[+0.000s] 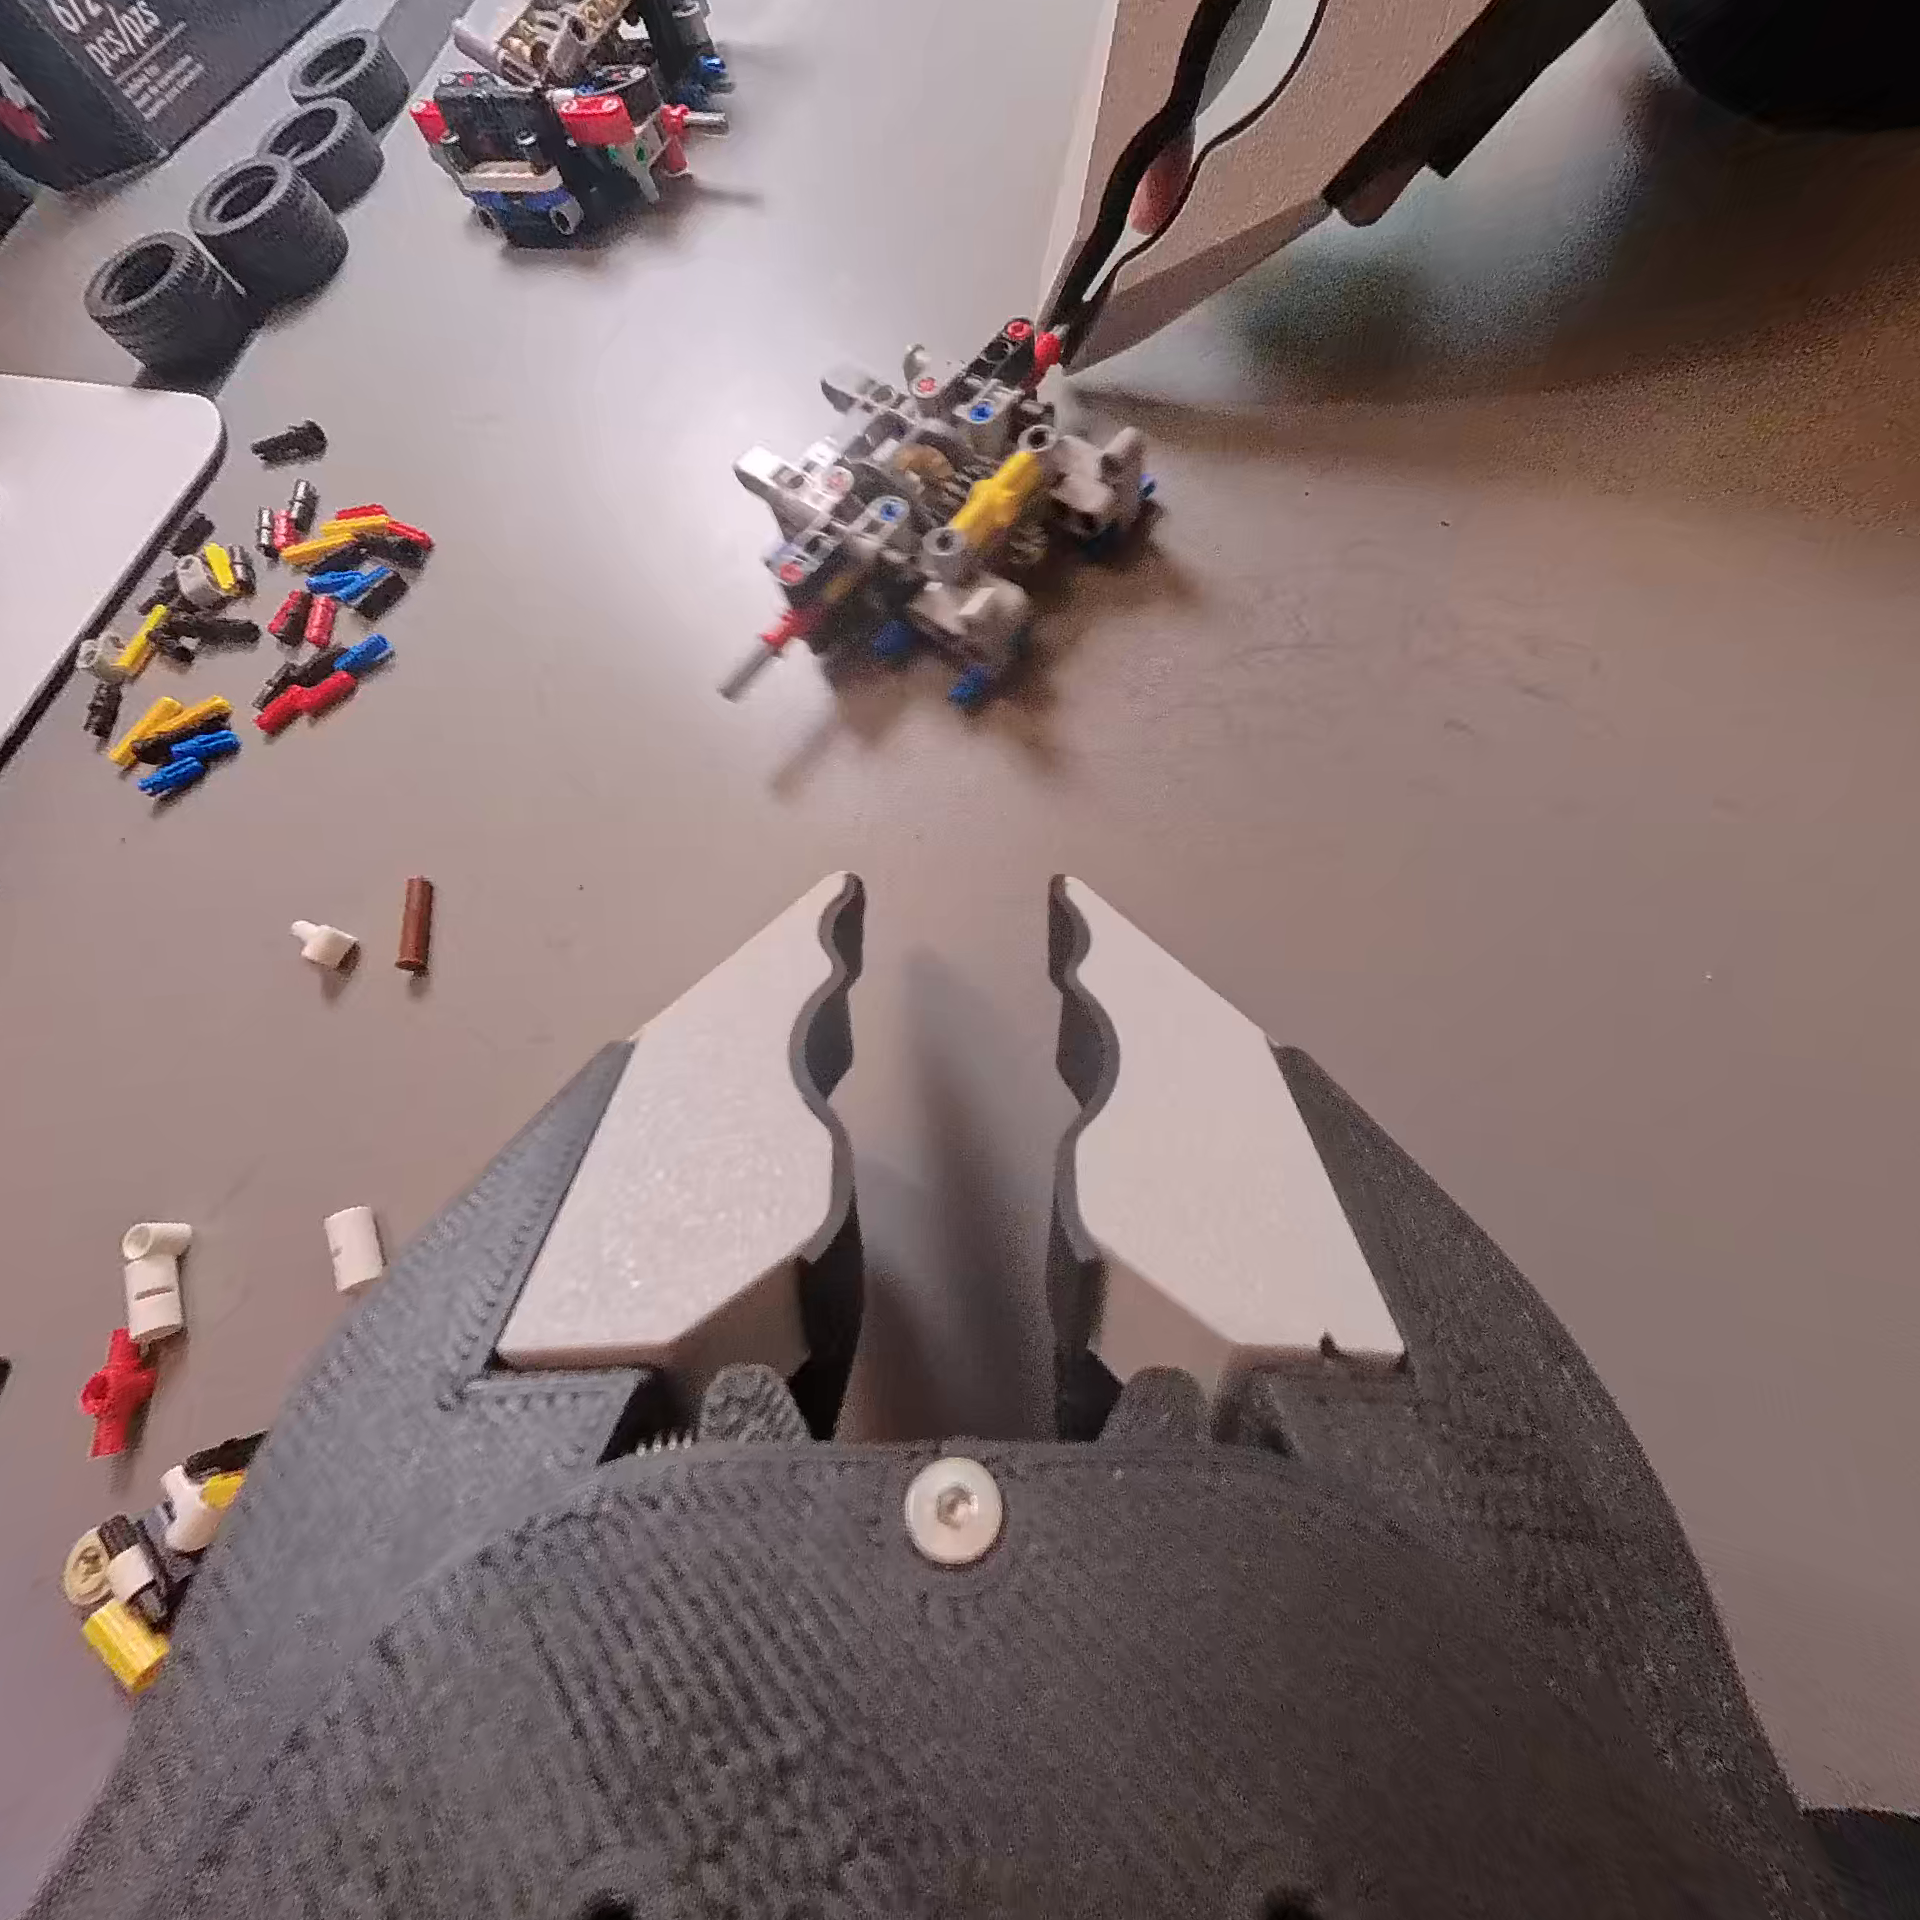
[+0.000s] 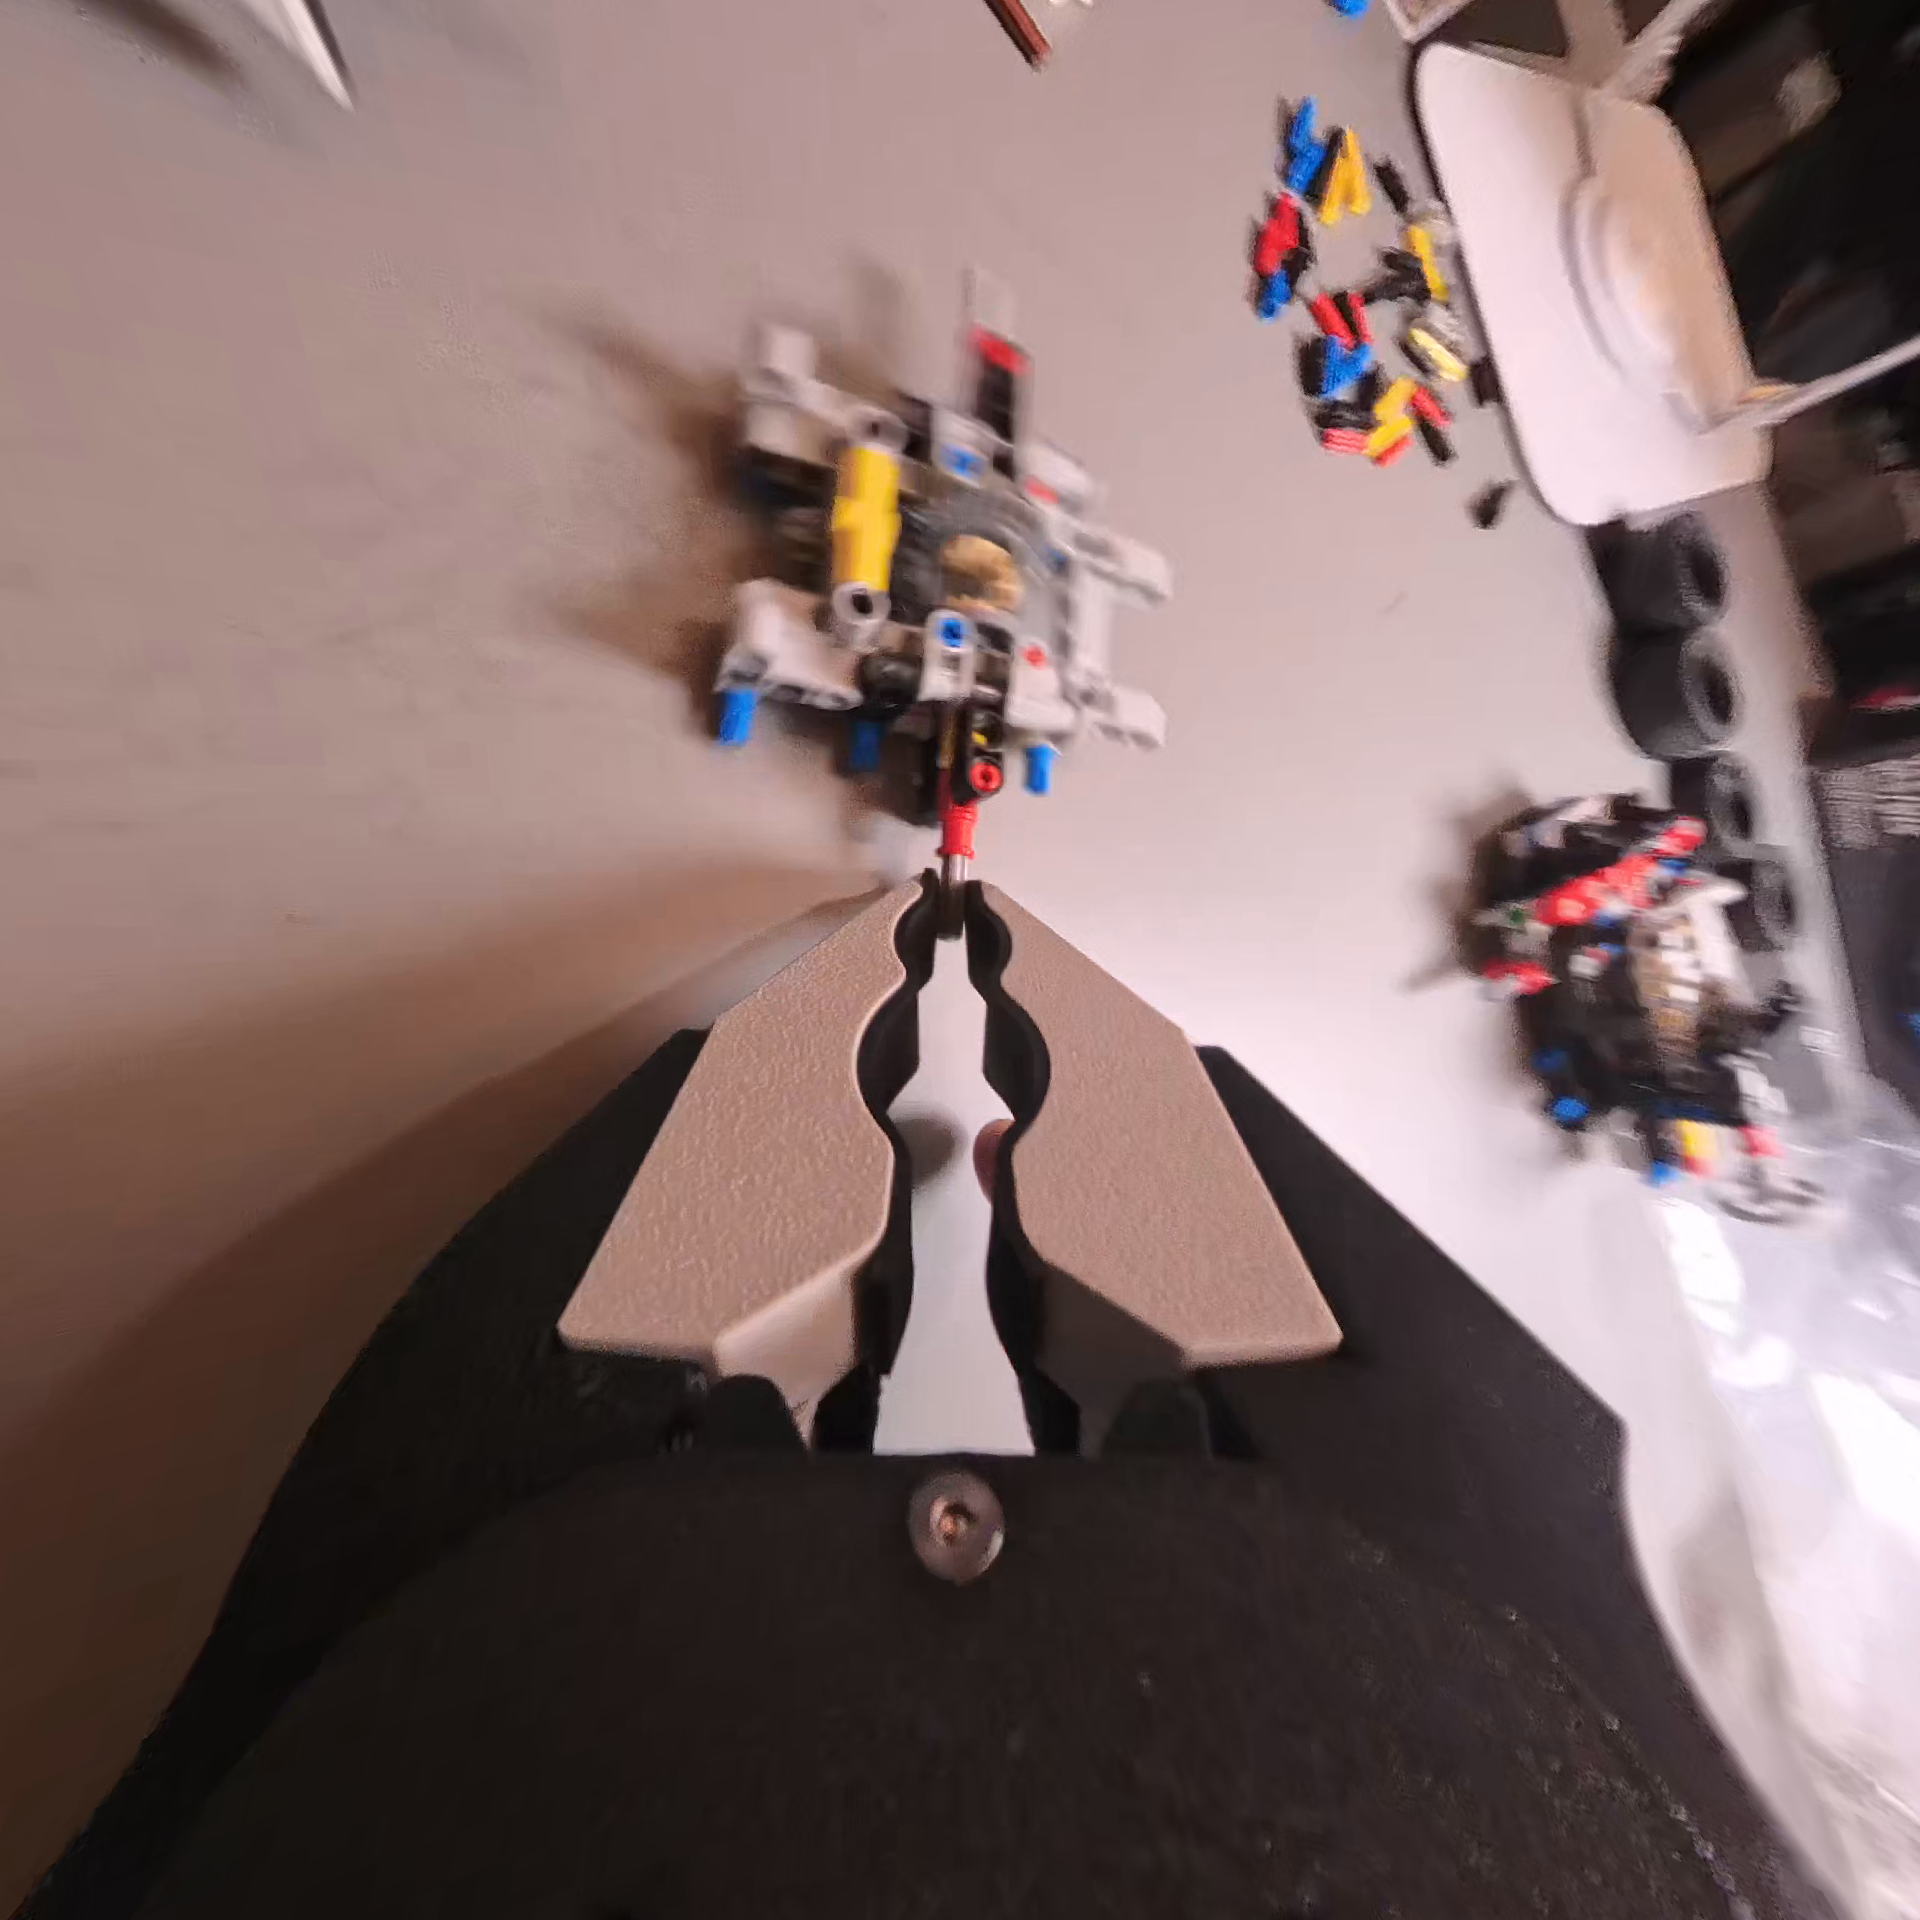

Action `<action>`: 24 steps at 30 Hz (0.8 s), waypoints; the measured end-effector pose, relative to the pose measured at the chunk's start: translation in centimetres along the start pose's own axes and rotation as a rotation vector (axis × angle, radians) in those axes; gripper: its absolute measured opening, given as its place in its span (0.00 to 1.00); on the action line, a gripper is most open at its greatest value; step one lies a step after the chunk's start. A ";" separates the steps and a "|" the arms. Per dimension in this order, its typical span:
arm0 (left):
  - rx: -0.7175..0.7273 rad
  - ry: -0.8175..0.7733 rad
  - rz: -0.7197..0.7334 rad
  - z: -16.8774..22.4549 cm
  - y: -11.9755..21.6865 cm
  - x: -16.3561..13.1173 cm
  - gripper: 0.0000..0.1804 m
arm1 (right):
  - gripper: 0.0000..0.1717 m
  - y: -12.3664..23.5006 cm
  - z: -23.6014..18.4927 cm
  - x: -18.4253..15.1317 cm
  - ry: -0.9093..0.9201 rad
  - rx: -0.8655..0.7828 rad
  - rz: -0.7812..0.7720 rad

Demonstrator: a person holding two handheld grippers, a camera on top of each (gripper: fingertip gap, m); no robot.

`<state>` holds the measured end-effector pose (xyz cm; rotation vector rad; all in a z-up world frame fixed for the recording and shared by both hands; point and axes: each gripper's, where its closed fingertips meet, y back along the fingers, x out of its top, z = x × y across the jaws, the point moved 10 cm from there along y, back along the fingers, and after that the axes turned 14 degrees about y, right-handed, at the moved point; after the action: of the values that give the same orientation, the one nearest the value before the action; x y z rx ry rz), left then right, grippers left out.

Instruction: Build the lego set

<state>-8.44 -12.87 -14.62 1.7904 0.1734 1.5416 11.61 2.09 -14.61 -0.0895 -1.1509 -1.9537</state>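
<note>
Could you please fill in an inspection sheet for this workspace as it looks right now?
Surface: grey-brown table, bare in front of the left gripper.
Job's things: grey brick assembly with a thin grey rod and red bush sticking out; second, darker assembly.
Clutter: pile of small coloured pins, brown pin, white connectors, four black tyres, white tray.
Grippers: left gripper open, nothing between its fingers; right gripper shut on the rod's tip.
Cables: nothing seen.
Surroundings: dark box at the table's far edge.
</note>
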 end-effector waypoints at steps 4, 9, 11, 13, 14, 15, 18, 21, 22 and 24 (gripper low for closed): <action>-0.015 0.016 0.001 0.5 -0.7 0.1 0.32 | 0.06 1.5 -1.0 2.0 -0.085 0.209 0.243; 0.008 0.048 0.011 0.5 -2.1 0.9 0.40 | 0.10 0.8 -0.3 0.7 -0.045 0.169 0.282; 0.004 0.050 0.015 0.4 -2.6 1.3 0.40 | 0.10 0.7 -0.6 0.4 -0.041 0.228 0.336; 0.009 0.056 -0.005 0.2 -3.1 1.5 0.41 | 0.10 0.9 -0.6 0.4 -0.061 0.262 0.394; 0.013 0.059 -0.006 0.2 -3.3 1.6 0.42 | 0.10 1.0 -0.5 0.4 -0.067 0.257 0.417; 0.017 0.064 -0.002 0.1 -3.5 1.8 0.43 | 0.10 1.1 -0.3 0.4 -0.069 0.248 0.436; 0.023 0.063 -0.003 0.1 -4.1 2.2 0.44 | 0.12 1.4 0.9 -0.2 -0.104 0.164 0.491; 0.026 0.068 -0.001 0.2 -4.9 2.9 0.45 | 0.16 1.5 2.8 -1.4 -0.232 0.031 0.516; 0.018 0.073 -0.002 0.2 -5.3 3.2 0.45 | 0.16 1.6 3.5 -1.8 -0.284 -0.009 0.534; 0.005 0.082 -0.015 0.2 -6.1 3.7 0.46 | 0.15 1.9 4.5 -2.6 -0.387 -0.071 0.575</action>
<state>-5.04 -6.62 -15.38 1.7274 0.2304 1.6059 13.05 6.65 -11.91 -0.7780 -1.1344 -1.4897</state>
